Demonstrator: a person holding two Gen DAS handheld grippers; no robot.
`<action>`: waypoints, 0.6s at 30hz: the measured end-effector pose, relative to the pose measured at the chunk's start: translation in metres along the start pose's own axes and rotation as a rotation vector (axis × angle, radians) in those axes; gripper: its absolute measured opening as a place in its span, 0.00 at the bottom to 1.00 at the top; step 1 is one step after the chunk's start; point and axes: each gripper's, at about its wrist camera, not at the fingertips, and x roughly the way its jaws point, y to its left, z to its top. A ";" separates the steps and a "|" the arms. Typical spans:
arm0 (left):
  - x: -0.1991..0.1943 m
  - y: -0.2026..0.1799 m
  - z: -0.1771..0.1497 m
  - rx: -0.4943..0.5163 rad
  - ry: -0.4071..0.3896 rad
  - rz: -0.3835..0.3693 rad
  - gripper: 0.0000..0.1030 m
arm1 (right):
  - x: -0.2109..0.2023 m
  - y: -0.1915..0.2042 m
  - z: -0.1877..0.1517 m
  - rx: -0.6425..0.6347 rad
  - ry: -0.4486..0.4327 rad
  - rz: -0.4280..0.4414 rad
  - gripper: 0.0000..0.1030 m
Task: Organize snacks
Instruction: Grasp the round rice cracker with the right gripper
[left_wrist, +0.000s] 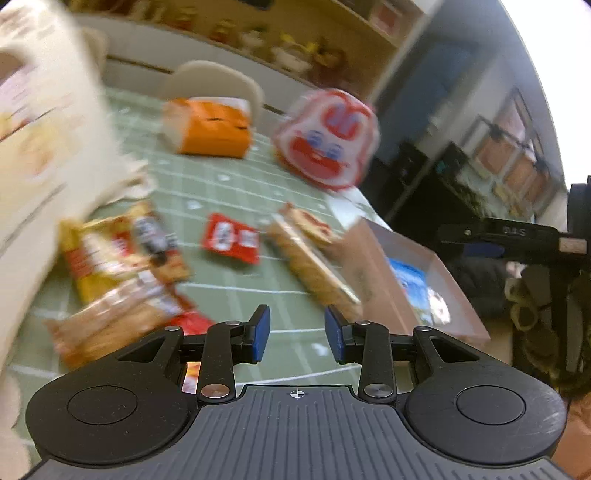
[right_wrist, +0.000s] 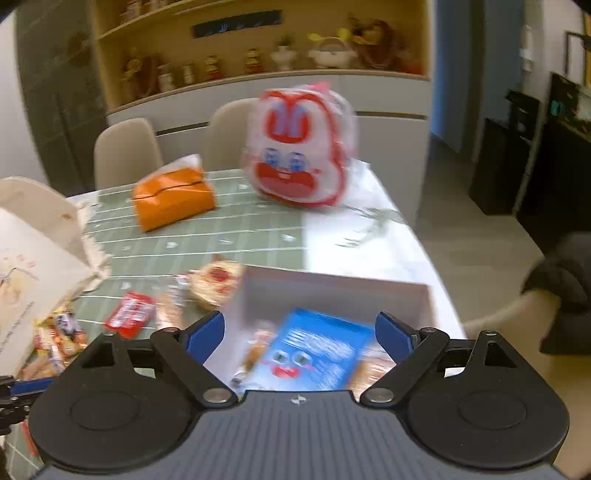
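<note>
- Box (right_wrist: 332, 291): pale, open-topped, standing at the near edge of the table (right_wrist: 369, 229), partly on the green grid mat (right_wrist: 229, 229). It serves as the landmark for all that follows.
- Blue packet (right_wrist: 314, 350): lying flat inside the box, printed with a cartoon face; a brownish wrapped snack (right_wrist: 373, 365) lies just beside it in the box, and another small snack (right_wrist: 255, 350) at its other side.
- Right gripper (right_wrist: 299, 332): hovering above the box, jaws spread wide, nothing between them.
- Round biscuit pack (right_wrist: 218, 282): on the mat, touching or just beside the box's far-left corner.
- Red packet (right_wrist: 129, 314): on the mat, left of the box.
- Heap of yellow and orange packets (left_wrist: 110, 266): farther left of the box, near a cream cloth bag (right_wrist: 33, 258).
- Left gripper (left_wrist: 297, 334): over the mat left of the box, jaws apart with a moderate gap, empty.
- Orange tissue pack (right_wrist: 173, 199) and red-and-white cartoon-face bag (right_wrist: 299, 147): at the table's far side, well apart from the box.
</note>
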 end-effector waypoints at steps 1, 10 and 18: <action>0.001 0.010 0.000 -0.028 -0.006 -0.009 0.36 | 0.001 0.013 0.004 -0.011 0.006 0.021 0.88; -0.009 0.040 -0.002 -0.134 0.007 -0.144 0.36 | 0.091 0.122 0.038 -0.099 0.147 0.055 0.89; -0.019 0.042 -0.011 -0.172 0.057 -0.182 0.36 | 0.194 0.125 0.069 -0.035 0.224 -0.146 0.79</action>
